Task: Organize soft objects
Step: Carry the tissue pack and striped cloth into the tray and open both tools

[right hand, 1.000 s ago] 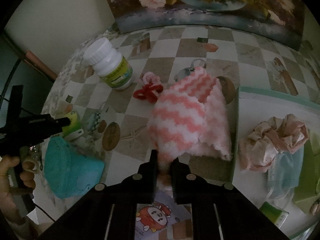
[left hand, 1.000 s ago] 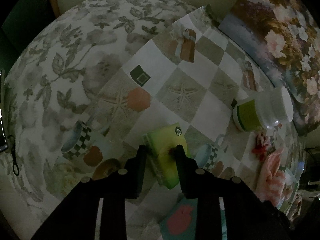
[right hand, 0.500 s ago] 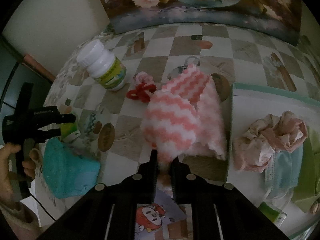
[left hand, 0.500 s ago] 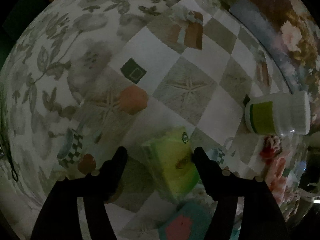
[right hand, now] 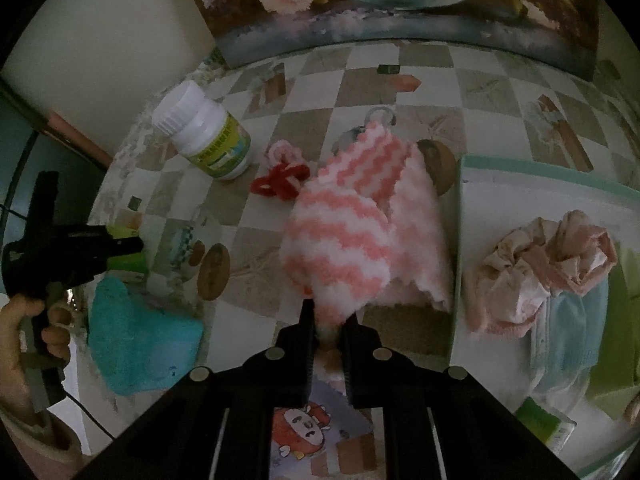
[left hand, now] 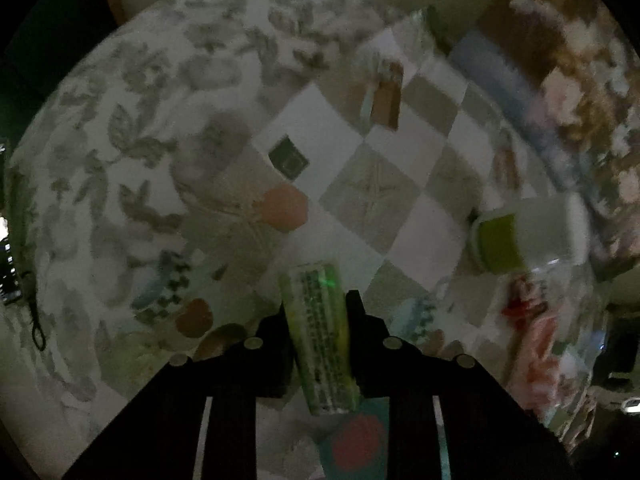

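My left gripper [left hand: 318, 312] is shut on a green tissue pack [left hand: 320, 332], which stands on edge between the fingers and tilts; it also shows in the right wrist view [right hand: 124, 252]. My right gripper [right hand: 327, 320] is shut on a pink-and-white striped fluffy cloth [right hand: 352, 232], holding it by its near end over the checked tablecloth, beside the white tray [right hand: 520, 176]. A teal fluffy cloth [right hand: 136, 340] lies at the left. A crumpled pink cloth [right hand: 540, 276] and a light blue mask [right hand: 568, 332] lie in the tray.
A white pill bottle with a green label [right hand: 204, 136] stands at the back left, seen too in the left wrist view [left hand: 528, 236]. A red and pink knotted cord [right hand: 284, 176] lies beside it. A flower painting [right hand: 380, 4] leans on the wall.
My left gripper opened around the green tissue pack, then shut on it and turned it on edge. My right gripper holds the striped cloth as before, shifted slightly.
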The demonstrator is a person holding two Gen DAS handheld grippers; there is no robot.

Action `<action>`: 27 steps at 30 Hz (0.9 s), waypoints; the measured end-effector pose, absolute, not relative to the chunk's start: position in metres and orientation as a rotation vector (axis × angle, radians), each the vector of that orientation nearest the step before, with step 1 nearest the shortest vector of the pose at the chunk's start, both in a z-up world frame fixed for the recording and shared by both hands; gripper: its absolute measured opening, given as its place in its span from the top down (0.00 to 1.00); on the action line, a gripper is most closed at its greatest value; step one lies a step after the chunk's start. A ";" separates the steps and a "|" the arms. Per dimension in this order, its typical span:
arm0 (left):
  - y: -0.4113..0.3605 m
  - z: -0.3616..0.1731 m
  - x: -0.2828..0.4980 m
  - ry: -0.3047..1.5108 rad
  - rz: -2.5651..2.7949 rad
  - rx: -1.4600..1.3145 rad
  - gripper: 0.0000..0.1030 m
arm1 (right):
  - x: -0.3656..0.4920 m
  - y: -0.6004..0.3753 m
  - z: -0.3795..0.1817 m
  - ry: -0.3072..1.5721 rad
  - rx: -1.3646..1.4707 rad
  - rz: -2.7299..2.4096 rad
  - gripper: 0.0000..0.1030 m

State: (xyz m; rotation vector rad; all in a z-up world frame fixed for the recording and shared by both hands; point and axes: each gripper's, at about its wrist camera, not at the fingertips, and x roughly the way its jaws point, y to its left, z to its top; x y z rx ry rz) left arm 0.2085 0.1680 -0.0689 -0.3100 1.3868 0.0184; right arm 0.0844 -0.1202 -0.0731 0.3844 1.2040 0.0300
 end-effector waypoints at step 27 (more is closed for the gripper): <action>-0.008 0.075 0.115 1.029 -0.331 -0.219 0.76 | 0.013 -0.223 0.074 0.755 0.551 -0.135 0.88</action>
